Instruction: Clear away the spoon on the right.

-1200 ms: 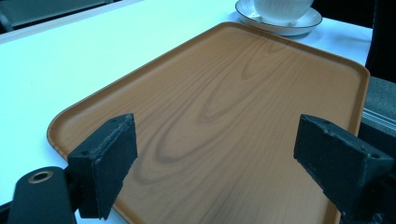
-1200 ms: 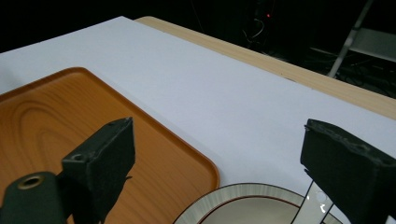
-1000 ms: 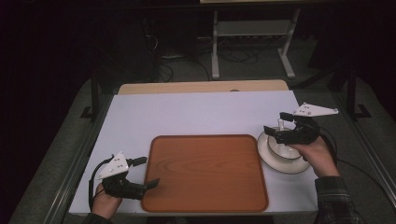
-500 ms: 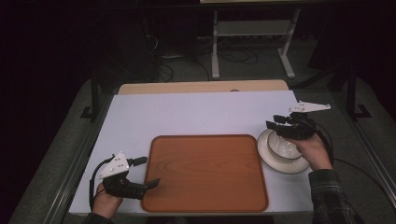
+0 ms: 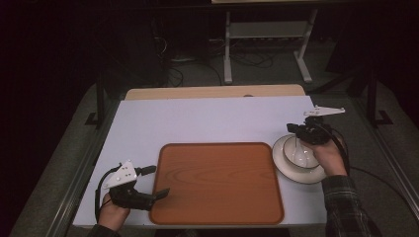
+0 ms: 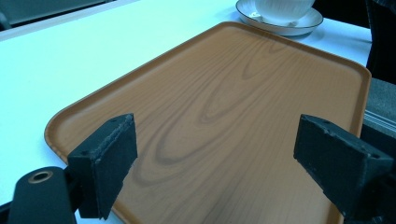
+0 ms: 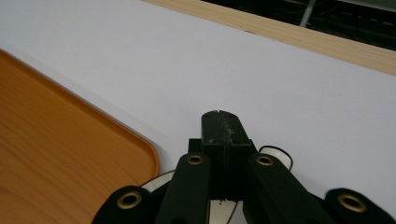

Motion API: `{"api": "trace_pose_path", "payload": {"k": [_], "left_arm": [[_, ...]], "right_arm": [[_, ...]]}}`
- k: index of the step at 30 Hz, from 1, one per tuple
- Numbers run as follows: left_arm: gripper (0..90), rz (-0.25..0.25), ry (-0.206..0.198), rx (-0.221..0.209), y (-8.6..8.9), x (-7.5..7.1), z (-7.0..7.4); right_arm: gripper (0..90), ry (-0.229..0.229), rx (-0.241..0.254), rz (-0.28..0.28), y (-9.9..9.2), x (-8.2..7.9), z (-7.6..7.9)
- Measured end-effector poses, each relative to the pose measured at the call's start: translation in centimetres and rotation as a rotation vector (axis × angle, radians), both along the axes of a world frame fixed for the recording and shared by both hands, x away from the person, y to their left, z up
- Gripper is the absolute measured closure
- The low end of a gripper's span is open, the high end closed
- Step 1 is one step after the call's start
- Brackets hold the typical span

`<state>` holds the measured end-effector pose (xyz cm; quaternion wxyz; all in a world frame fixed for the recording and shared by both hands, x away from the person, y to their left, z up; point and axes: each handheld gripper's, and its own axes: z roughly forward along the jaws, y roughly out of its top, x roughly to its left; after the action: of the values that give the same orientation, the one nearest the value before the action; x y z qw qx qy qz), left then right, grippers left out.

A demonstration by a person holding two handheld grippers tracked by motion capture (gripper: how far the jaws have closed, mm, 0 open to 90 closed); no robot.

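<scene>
Dark floor, trailing cables and a pale metal stand lay behind the white-topped counter (image 5: 207,121), whose far edge showed a strip of light wood. At its near middle sat a rectangular orange-brown wood-grain tray (image 5: 217,182), bare of anything. Just to the right of the tray, close to but seemingly not touching its edge, stood a white ceramic cup (image 5: 300,154) on a white round saucer (image 5: 286,170).

The right gripper (image 5: 302,131) hung over the far side of the cup, and its fingers (image 7: 223,135) had just been closing; in the right gripper view the pads stood clenched together, and whether they pinched the cup's thin handle beneath could not be told. The left gripper (image 5: 155,182) rested at the tray's near left corner, its fingers (image 6: 105,156) spread wide with the tray's surface showing between them, grasping nothing.

By my judgement the work was at its start: the grasp at the cup was being made, while lifting it and setting it on the tray, saucer perhaps too, remained undone.
</scene>
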<state>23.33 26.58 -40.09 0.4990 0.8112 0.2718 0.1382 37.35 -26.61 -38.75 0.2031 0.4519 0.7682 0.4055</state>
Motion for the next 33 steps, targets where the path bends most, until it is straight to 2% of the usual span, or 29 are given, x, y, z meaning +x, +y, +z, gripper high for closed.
{"api": "trace_pose_path", "payload": {"k": [2,8,12,23,33], "left_arm": [[12.8,0.0,0.002,-0.001,0.0,0.0,0.0],[12.8,0.001,0.003,0.0,0.0,0.1,-0.1],[12.8,0.004,0.004,-0.001,0.0,0.1,0.0],[12.8,0.013,-0.003,-0.003,0.0,0.2,-0.1],[12.8,0.014,-0.005,-0.004,0.1,0.2,-0.1]], "right_arm": [[89.3,0.011,-0.024,-0.018,0.1,0.2,-0.2],[89.4,0.012,-0.034,-0.052,-0.2,0.3,-0.2],[89.4,0.035,-0.051,-0.085,-0.9,0.4,-0.6],[89.4,0.024,-0.056,-0.153,-2.2,-0.1,-0.6],[89.4,0.02,-0.072,-0.183,-2.8,-0.6,-0.6]]}}
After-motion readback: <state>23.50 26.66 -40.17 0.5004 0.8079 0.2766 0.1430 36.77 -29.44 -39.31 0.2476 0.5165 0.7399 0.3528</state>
